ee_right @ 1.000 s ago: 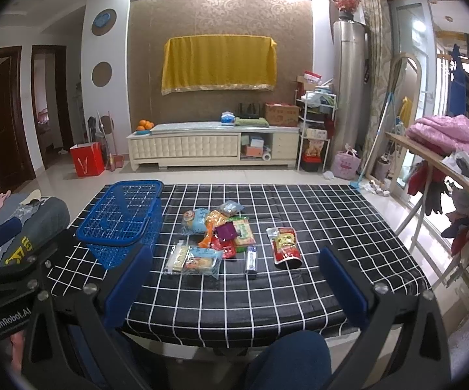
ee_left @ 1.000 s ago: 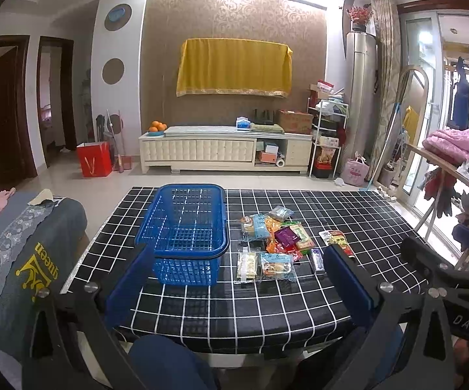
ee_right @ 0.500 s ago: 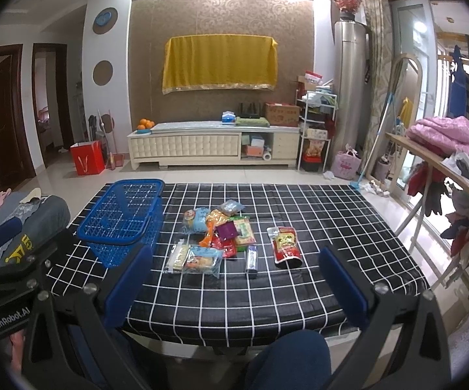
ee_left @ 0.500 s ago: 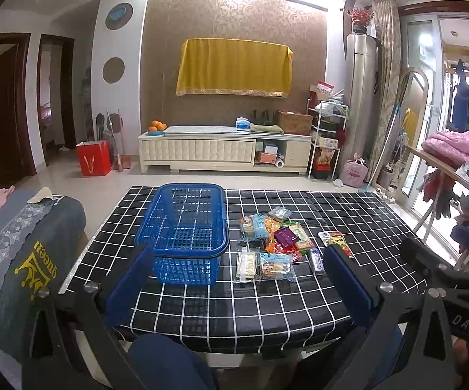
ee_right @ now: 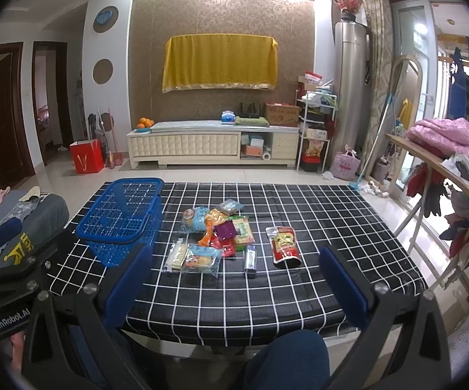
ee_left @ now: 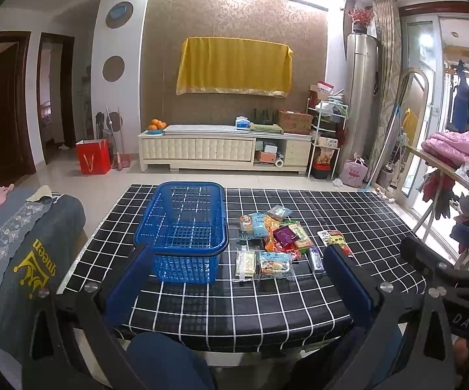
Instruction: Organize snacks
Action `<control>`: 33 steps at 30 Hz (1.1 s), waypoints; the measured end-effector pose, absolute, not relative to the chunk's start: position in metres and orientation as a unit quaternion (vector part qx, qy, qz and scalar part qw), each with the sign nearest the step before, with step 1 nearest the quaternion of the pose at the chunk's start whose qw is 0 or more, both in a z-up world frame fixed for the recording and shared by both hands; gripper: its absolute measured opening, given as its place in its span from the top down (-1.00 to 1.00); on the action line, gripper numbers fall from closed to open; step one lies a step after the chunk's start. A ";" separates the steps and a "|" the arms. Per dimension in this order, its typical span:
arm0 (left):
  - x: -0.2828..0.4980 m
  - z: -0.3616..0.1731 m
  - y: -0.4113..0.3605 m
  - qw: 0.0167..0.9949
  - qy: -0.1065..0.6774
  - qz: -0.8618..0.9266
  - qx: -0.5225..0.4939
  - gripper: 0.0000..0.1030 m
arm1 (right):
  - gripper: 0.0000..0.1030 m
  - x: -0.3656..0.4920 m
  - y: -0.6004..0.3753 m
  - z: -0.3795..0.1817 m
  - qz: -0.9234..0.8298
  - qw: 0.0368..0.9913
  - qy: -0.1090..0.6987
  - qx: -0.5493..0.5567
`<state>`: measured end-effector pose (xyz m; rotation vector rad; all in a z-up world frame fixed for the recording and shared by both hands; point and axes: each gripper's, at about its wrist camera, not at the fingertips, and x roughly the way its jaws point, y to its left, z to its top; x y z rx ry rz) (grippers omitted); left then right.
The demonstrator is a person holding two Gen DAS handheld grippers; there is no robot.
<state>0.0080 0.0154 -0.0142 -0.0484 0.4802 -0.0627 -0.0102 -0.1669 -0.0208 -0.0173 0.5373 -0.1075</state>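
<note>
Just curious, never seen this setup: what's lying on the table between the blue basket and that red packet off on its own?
The snack pile lies between the blue basket and the red packet, plainest in the right wrist view.

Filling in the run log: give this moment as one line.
phase: pre-grasp | left tongs: open, empty | right tongs: open, empty | blue basket: empty | snacks: on table

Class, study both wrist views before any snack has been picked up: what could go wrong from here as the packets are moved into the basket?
1. The snack pile overlaps, so the tongs may pinch two packets or drag neighbours.
2. The blue basket looks light and could slide when bumped.
3. The red packet lies apart from the pile, farthest from the basket, and may drop in transit. Both the left tongs and right tongs are open.
</note>
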 end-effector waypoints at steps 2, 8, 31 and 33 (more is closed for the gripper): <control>0.009 -0.014 0.015 0.970 0.238 -0.033 -0.023 -0.99 | -1.00 -0.010 -0.168 -0.021 -0.053 0.962 0.266 -0.007; 0.015 -0.014 0.012 0.969 0.242 -0.035 -0.025 -0.99 | -1.00 -0.008 -0.170 -0.020 -0.052 0.962 0.268 -0.005; 0.134 -0.050 -0.040 0.934 0.342 -0.104 -0.019 -0.99 | -1.00 0.069 -0.235 -0.056 -0.074 0.945 0.318 0.013; 0.153 -0.061 -0.050 0.925 0.362 -0.112 -0.007 -0.99 | -1.00 0.082 -0.241 -0.062 -0.072 0.942 0.327 0.008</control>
